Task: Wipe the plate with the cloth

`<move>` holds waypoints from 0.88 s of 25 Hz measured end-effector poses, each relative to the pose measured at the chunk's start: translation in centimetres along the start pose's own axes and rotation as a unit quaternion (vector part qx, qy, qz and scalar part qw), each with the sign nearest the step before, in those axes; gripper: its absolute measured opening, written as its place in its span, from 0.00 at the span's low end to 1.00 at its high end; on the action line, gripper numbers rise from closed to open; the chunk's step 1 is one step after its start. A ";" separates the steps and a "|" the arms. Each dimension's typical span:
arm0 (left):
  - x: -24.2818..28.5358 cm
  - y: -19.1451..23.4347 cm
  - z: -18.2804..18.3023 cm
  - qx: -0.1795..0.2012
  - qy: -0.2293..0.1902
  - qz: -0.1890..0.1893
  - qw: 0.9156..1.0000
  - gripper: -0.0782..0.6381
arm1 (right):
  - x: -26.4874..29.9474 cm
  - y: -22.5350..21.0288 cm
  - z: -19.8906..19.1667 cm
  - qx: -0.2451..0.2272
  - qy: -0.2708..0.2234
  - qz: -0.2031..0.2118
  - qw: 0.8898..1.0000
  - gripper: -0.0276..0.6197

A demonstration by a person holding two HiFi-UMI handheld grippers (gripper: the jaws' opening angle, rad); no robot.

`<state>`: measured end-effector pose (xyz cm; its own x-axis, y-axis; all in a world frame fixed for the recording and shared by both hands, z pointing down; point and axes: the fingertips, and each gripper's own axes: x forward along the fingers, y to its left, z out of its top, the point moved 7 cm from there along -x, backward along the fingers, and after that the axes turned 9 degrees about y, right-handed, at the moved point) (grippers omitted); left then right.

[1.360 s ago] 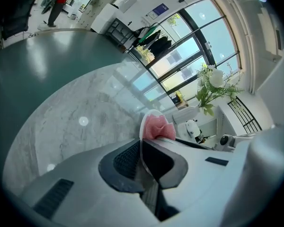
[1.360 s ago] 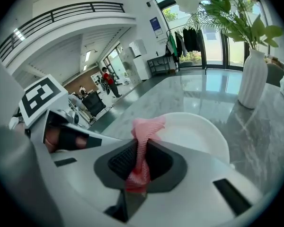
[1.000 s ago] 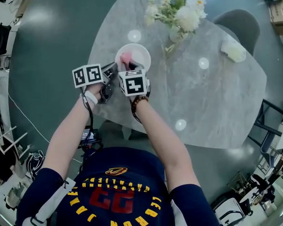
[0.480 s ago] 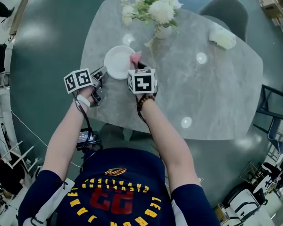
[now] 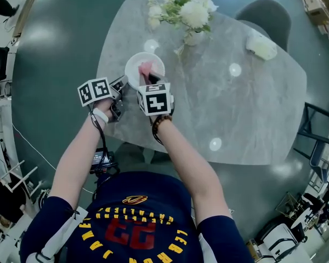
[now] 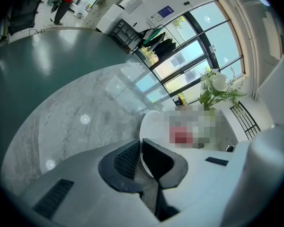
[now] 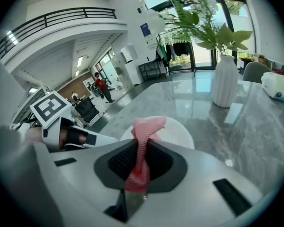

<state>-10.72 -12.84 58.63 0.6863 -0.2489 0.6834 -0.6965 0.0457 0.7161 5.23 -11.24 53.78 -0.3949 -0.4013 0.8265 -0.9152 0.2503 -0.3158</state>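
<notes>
A white plate [image 5: 138, 62] lies on the grey marble table [image 5: 236, 108] near its left front edge. My left gripper [image 5: 122, 85] is shut on the plate's near-left rim; in the left gripper view the plate's [image 6: 154, 122] edge runs between the jaws of the left gripper [image 6: 140, 156]. A pink cloth [image 5: 146, 68] rests over the middle of the plate, with my right gripper [image 5: 150, 80] shut on it. In the right gripper view the cloth [image 7: 143, 136] stands up bunched from the right gripper [image 7: 141, 162], with the plate [image 7: 177, 132] just beyond.
A white vase of white flowers [image 5: 189, 10] stands just beyond the plate, and the vase [image 7: 226, 82] rises right of it in the right gripper view. A white bundle [image 5: 261, 47] lies at the far right of the table. A dark chair [image 5: 266, 15] stands behind.
The right gripper has carried the cloth from the plate's right rim back over its middle. The left gripper keeps its hold on the rim.
</notes>
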 end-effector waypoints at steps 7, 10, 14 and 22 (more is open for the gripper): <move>0.1 0.0 0.0 0.005 -0.002 -0.002 1.000 0.14 | 2.3 4.2 -1.0 -0.040 0.031 0.027 0.998 0.10; 0.1 0.1 -0.1 0.004 -0.001 -0.002 1.000 0.14 | 2.8 4.4 -1.3 -0.040 0.040 0.027 0.998 0.11; 0.1 0.2 -0.3 0.002 -0.003 -0.005 1.000 0.13 | 3.1 3.6 -1.7 -0.038 0.054 0.024 0.998 0.11; -0.1 0.0 -0.2 0.006 0.000 0.002 1.000 0.14 | 1.5 -0.5 -2.5 -0.020 0.046 -0.010 0.999 0.10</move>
<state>-10.76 -12.57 58.59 0.6834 -0.2478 0.6867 -0.7020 0.0354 0.7113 5.27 -9.77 56.33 -0.3665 -0.3237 0.8723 -0.9178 0.2797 -0.2819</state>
